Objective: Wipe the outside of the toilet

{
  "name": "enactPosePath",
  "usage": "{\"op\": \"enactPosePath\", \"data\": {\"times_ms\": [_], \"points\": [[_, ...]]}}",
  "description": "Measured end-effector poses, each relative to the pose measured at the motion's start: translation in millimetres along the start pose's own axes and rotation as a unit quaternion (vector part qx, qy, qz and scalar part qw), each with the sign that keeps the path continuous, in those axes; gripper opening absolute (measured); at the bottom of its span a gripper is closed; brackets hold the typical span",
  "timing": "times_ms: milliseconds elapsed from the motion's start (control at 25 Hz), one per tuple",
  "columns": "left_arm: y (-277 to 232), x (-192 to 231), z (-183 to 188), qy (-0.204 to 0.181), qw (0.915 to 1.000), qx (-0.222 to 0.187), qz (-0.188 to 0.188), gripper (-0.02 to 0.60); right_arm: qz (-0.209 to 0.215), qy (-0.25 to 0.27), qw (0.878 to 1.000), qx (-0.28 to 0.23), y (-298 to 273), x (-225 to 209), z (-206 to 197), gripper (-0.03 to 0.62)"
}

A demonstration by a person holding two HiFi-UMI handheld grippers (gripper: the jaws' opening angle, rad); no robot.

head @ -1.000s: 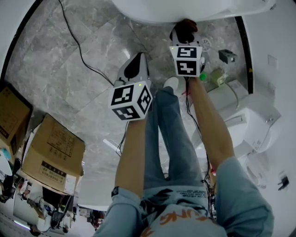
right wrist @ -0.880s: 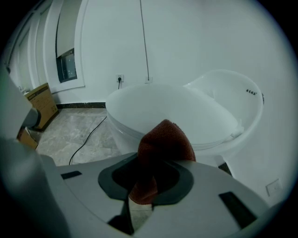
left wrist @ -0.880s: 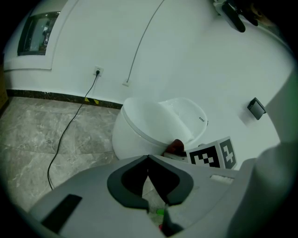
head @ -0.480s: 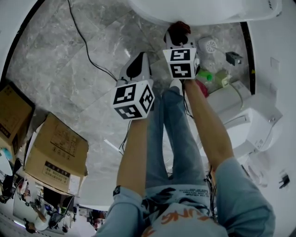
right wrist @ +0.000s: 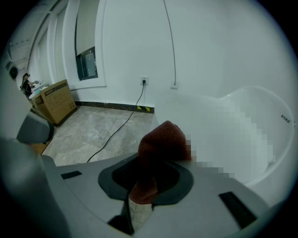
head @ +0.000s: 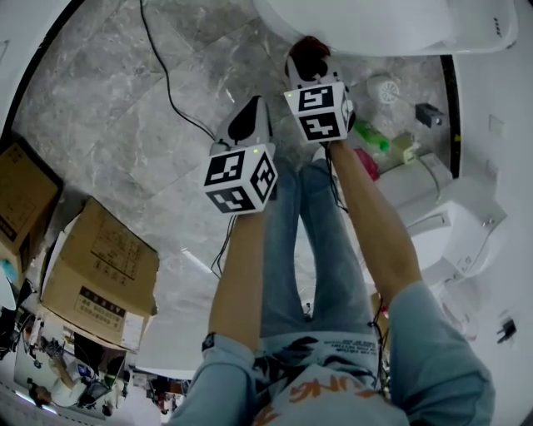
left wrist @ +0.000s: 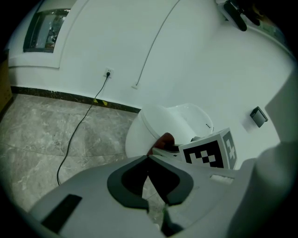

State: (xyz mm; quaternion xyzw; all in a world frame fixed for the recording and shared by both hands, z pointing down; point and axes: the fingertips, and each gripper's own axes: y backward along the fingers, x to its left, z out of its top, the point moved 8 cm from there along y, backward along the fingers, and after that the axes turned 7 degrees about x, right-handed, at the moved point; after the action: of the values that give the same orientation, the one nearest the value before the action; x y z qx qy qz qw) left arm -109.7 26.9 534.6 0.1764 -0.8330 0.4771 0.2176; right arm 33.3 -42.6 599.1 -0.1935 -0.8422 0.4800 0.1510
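The white toilet [head: 375, 25] fills the top of the head view; its rounded bowl [right wrist: 242, 125] is right in front of my right gripper. My right gripper [head: 310, 62] is shut on a dark red cloth [right wrist: 160, 146], and the cloth [head: 308, 52] presses against the lower outside of the bowl. My left gripper [head: 246, 123] hangs over the floor to the left of it, jaws shut on nothing. From the left gripper view I see the toilet [left wrist: 172, 118], the cloth [left wrist: 163, 139] and the right gripper's marker cube [left wrist: 209, 152].
A black cable [head: 166, 83] runs over the grey marble floor to a wall socket [right wrist: 144, 81]. Cardboard boxes [head: 96, 279] stand at the left. A green bottle [head: 371, 137], a white round holder [head: 385, 87] and another white fixture [head: 450, 225] crowd the right.
My right gripper has slid up and to the left with the cloth along the toilet's underside. The left gripper has stayed nearly in place.
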Motion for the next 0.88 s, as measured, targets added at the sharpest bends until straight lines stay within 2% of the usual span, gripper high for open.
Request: {"op": "enactPosePath", "data": {"times_ms": [120, 200, 440, 560, 720, 880], "points": [[1.9, 6.5, 2.5, 0.001, 1.0, -0.002, 0.001, -0.006, 0.023, 0.033, 0.999, -0.02, 2.9, 15.8, 16.0, 0.072], [1.6, 7.8, 2.5, 0.003, 1.0, -0.002, 0.002, -0.006, 0.039, 0.036, 0.998, -0.027, 6.9, 22.7, 14.7, 0.072], [-7.1, -11.9, -2.1, -0.012, 0.9999, 0.003, -0.006, -0.006, 0.051, 0.03, 0.998, -0.009, 33.1, 10.4, -29.7, 0.072], [-15.8, -36.7, -10.8, -0.022, 0.9997, 0.011, -0.01, -0.006, 0.051, 0.018, 0.999, 0.006, 51.1, -11.3, -66.7, 0.072], [-36.4, -75.5, -25.4, -0.04, 0.9988, 0.023, -0.012, -0.006, 0.036, -0.038, 0.998, 0.023, 65.2, -55.5, -118.5, 0.072], [-57.4, -117.2, -48.1, -0.043, 0.9985, 0.033, -0.012, -0.006, 0.028, -0.077, 0.996, 0.03, 74.9, -101.8, -159.4, 0.072]]}}
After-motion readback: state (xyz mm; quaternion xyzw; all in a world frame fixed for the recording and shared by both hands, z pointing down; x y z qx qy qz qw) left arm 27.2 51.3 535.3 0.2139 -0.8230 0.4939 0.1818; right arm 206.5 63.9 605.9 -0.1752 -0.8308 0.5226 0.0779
